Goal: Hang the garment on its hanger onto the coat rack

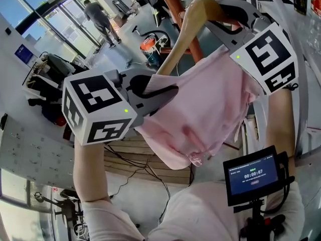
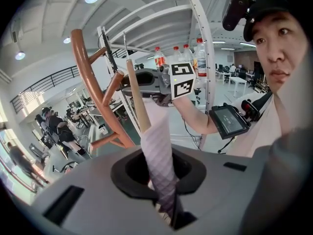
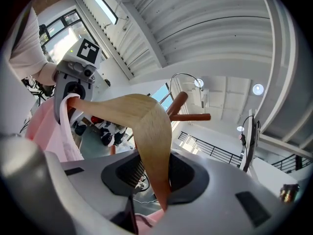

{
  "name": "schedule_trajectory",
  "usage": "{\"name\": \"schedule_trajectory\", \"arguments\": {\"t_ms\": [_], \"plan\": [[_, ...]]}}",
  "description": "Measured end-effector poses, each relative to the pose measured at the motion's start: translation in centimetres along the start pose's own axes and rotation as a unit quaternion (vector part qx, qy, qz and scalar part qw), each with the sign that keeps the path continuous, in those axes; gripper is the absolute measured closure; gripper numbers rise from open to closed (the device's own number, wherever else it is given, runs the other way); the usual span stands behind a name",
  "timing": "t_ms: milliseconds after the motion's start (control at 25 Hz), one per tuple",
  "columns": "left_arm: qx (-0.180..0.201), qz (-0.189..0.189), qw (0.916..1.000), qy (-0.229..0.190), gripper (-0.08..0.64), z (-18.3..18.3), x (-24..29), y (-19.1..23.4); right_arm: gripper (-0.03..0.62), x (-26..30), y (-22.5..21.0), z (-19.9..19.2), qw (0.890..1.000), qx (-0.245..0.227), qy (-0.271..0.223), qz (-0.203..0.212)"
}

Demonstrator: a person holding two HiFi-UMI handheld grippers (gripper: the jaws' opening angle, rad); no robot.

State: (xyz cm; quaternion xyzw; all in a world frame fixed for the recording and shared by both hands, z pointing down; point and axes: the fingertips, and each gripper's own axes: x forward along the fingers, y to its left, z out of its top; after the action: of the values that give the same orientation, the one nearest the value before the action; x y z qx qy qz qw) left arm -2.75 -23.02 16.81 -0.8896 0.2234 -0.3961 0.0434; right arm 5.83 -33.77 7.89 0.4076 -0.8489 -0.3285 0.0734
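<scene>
Left gripper [image 1: 152, 91]: clamped on the garment [image 1: 200, 109] over one hanger [image 1: 186, 26] end
Right gripper [image 1: 228, 19]: clamped on the other hanger end
Coat rack [image 1: 173, 4]: seen just beyond the hanger's middle

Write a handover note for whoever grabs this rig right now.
Left gripper: jaws shut on the hanger end, through the pink garment.
Right gripper: jaws shut on the hanger's bare wooden arm.
Both hold it up beside the coat rack.
Done: garment is on the hanger, up at the rack.
Left: set the hook over a peg, release both.
</scene>
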Motion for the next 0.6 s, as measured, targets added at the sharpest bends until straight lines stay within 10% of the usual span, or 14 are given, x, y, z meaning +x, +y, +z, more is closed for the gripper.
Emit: {"name": "schedule_trajectory", "arguments": {"t_ms": [600], "plan": [[-0.012,-0.022,0.9996,0.009,0.518,-2.5,1.2,-0.8,0.457,0.2,2.6,-2.0,0.999,0.004,0.028,0.022]]}}
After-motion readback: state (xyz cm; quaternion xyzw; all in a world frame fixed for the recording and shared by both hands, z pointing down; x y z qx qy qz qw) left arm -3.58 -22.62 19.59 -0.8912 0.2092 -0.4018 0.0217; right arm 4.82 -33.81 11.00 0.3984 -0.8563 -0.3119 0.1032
